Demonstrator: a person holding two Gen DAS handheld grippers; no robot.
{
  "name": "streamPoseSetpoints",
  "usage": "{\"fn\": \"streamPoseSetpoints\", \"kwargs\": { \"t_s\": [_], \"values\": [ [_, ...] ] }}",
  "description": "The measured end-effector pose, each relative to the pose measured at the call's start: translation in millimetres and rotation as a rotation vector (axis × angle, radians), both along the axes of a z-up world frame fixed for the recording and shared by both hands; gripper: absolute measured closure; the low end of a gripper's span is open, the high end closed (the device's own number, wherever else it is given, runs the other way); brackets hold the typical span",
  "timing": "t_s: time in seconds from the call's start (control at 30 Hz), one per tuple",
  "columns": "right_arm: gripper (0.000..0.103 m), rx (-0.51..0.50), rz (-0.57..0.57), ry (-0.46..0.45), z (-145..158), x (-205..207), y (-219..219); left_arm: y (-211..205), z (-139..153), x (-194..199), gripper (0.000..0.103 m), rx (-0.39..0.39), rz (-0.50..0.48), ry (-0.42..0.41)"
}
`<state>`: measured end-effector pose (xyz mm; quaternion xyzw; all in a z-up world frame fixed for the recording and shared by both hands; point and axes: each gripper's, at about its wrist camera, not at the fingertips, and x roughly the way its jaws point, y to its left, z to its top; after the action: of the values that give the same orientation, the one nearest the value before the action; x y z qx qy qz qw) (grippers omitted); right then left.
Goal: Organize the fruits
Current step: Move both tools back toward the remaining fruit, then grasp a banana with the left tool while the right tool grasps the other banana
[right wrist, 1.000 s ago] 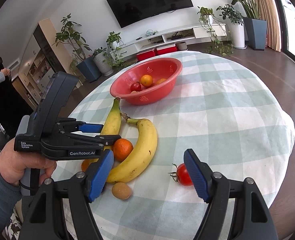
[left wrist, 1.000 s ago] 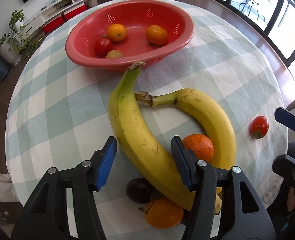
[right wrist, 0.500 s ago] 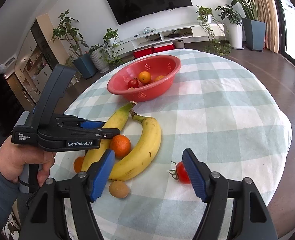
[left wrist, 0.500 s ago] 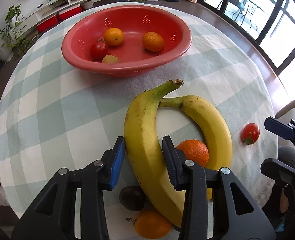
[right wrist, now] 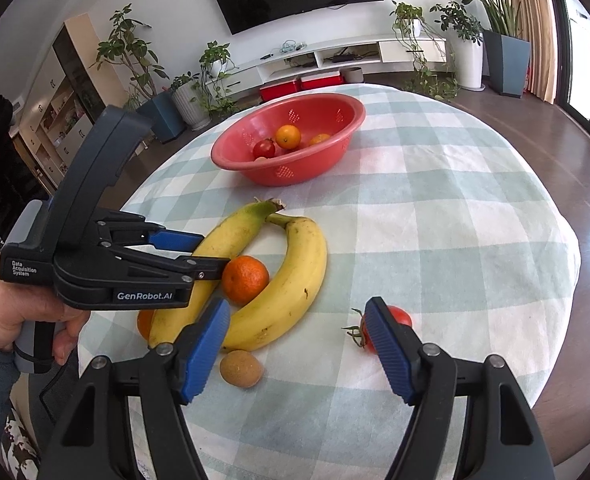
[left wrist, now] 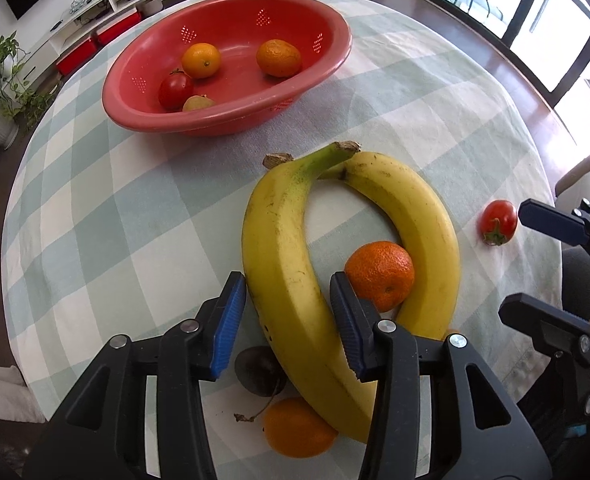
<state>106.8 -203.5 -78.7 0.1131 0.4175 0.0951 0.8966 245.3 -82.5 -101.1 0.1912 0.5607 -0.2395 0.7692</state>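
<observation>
My left gripper [left wrist: 287, 304] has its blue pads against both sides of a large yellow banana [left wrist: 279, 240], and its jaws are opening slightly. That banana's stem lies across the stem of a second banana [left wrist: 415, 220]. A mandarin [left wrist: 379, 276] sits between the two. In the right wrist view, the left gripper [right wrist: 207, 254] grips the banana [right wrist: 223, 240] from the left. My right gripper [right wrist: 295, 320] stands open above the cloth, with a kiwi [right wrist: 241, 368] by its left finger and a tomato [right wrist: 399, 316] behind its right finger. The red bowl [left wrist: 231, 120] holds two oranges, a tomato and a small brownish fruit.
A dark round fruit [left wrist: 255, 368] and an orange [left wrist: 299, 432] lie under the held banana's near end. A checked tablecloth [right wrist: 435, 220] covers the round table. Its right half is bare. A person in dark clothes stands at the far left of the room.
The left jaws closed from wide apart onto the banana. The banana swung so its stem now crosses the other banana's stem. The right gripper barely moved.
</observation>
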Motion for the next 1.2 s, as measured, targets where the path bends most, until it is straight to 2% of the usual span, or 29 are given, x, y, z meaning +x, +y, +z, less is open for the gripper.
{"fn": "streamPoseSetpoints", "kwargs": {
  "t_s": [0.17,0.3,0.47,0.77,0.9,1.1,1.2],
  "values": [
    [0.030,0.003,0.005,0.009,-2,1,2,4,-6,0,0.061,0.000,-0.011,0.047],
    [0.029,0.002,0.000,0.014,-3,1,2,4,-7,-4,0.062,0.018,-0.035,0.023],
    [0.029,-0.014,0.004,0.054,-5,5,5,6,-6,-6,0.065,-0.002,-0.039,-0.013],
    [0.030,-0.088,0.030,0.181,-14,31,22,25,5,-1,0.070,-0.106,0.002,-0.040],
    [0.030,-0.085,0.041,0.251,-22,47,29,32,7,2,0.071,-0.137,0.010,-0.039],
    [0.029,-0.106,0.080,0.335,-30,70,35,29,7,6,0.071,-0.120,-0.021,-0.026],
    [0.029,-0.101,0.122,0.366,-32,77,36,23,7,7,0.070,-0.078,-0.054,-0.027]
  ]
}}
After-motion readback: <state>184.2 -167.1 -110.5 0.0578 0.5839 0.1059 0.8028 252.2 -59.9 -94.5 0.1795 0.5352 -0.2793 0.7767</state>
